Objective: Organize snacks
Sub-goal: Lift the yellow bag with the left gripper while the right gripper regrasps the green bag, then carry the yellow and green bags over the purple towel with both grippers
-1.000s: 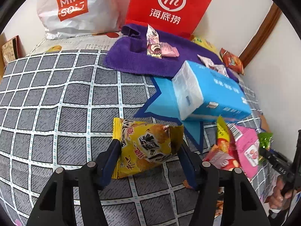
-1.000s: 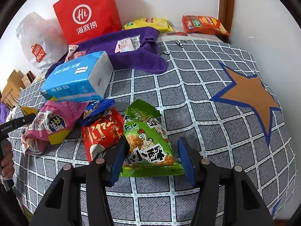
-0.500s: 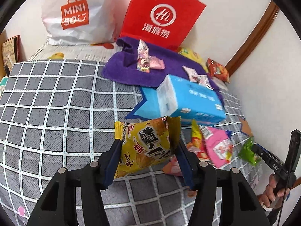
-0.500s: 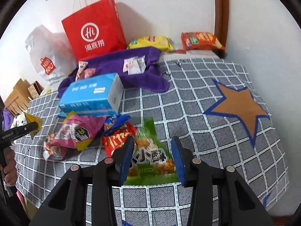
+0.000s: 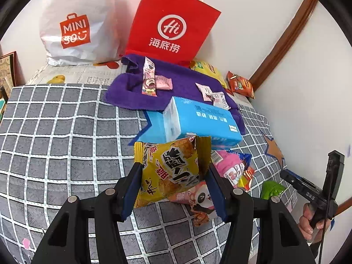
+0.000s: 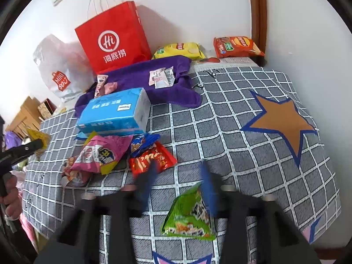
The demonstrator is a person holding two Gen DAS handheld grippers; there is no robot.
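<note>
My left gripper (image 5: 172, 186) pinches the yellow snack packet (image 5: 170, 170) above the checked bedspread (image 5: 57, 136). My right gripper (image 6: 180, 184), jaws just sprung apart, is blurred; the green snack packet (image 6: 189, 216) sits low between them, unpressed.

Two wrist fisheyes angled down, close — sharing the blue tissue pack (image 5: 204, 121).

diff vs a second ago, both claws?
Right claw closed on the green snack pack, then its jaws just opened; the pack sits tilted and blurred at one jaw, apparently released. Left claw lifted the yellow snack pack, still clamped. Tissue box unmoved.
</note>
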